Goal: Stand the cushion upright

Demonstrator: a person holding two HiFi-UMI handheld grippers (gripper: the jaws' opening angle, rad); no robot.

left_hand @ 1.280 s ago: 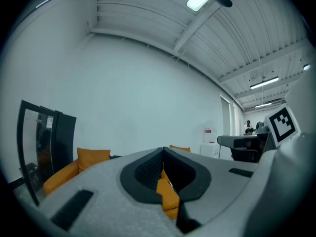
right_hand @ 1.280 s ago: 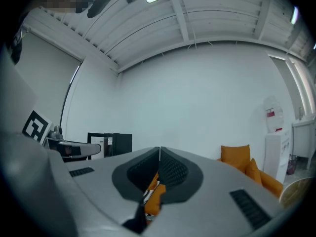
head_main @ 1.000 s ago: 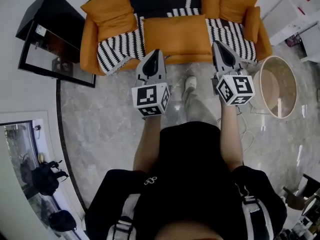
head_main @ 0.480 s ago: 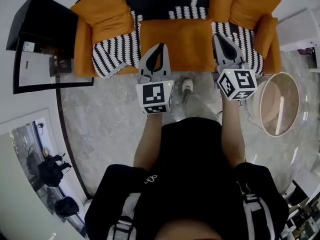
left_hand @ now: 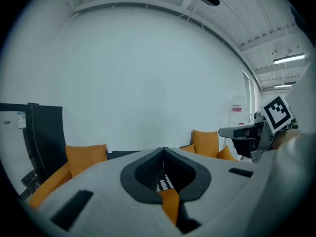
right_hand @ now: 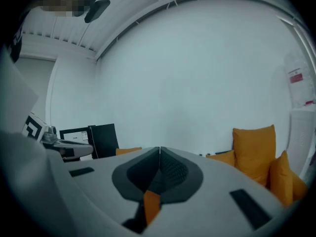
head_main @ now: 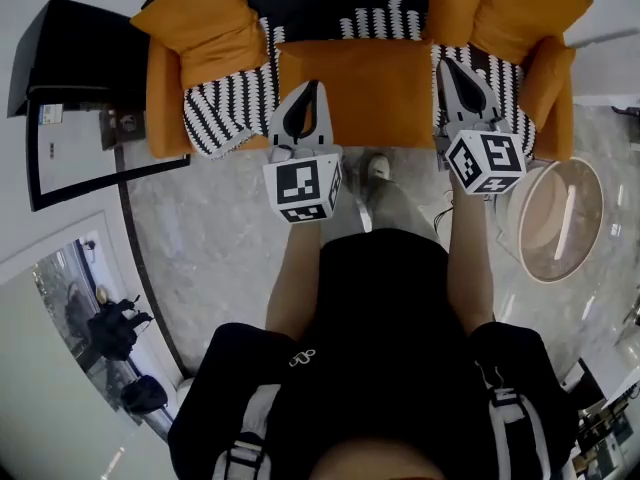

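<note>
A large orange cushion (head_main: pixel 365 88) lies flat on the seat of the orange sofa (head_main: pixel 165 98), on a black-and-white striped throw (head_main: pixel 225 108). My left gripper (head_main: pixel 311 89) is shut with nothing in it, its tip over the cushion's front left edge. My right gripper (head_main: pixel 448 65) is also shut and holds nothing; it hovers at the cushion's right edge. In the left gripper view the jaws (left_hand: pixel 163 150) meet, with orange fabric (left_hand: pixel 171 205) showing below them. In the right gripper view the jaws (right_hand: pixel 159 148) are closed too.
Orange back cushions stand at the sofa's left (head_main: pixel 195 18) and right (head_main: pixel 525 3). A black cabinet (head_main: pixel 70 58) sits left of the sofa. A round pale side table (head_main: pixel 560 218) stands at the right. The person's shoe (head_main: pixel 378 168) is near the sofa's front.
Both grippers have moved forward toward the sofa; their tips went from the seat's front edge to over the flat cushion's sides. Both stayed shut.
</note>
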